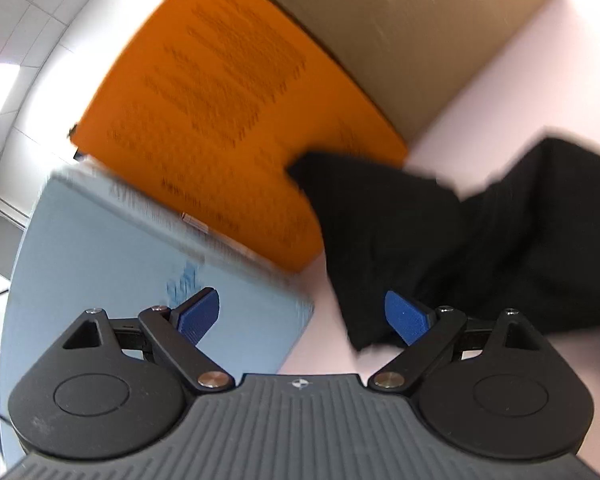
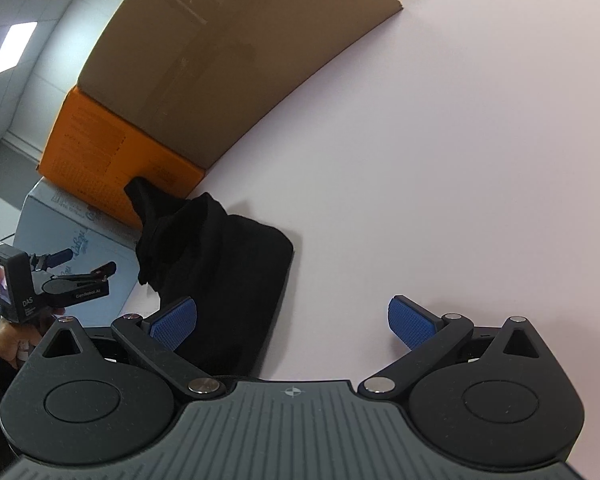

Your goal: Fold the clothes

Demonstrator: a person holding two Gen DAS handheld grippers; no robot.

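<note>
A black garment (image 1: 440,248) lies bunched on the pale pink table (image 1: 500,80), with one end leaning up against the orange box. My left gripper (image 1: 302,318) is open just in front of the garment's near corner. Its right pad (image 1: 406,322) is beside the cloth and nothing is pinched between the pads. In the right wrist view the garment (image 2: 220,264) looks partly folded into a rectangle with a rumpled top. My right gripper (image 2: 293,322) is open over the garment's near right edge and bare table (image 2: 440,160). The left gripper (image 2: 85,263) shows at far left, held in a hand (image 2: 8,340).
Three boxes line the table's far-left side: a large brown cardboard box (image 2: 220,60), an orange printed box (image 2: 100,152) and a light blue box (image 2: 60,220). In the blurred left wrist view, the orange box (image 1: 220,100) and blue box (image 1: 100,260) are close.
</note>
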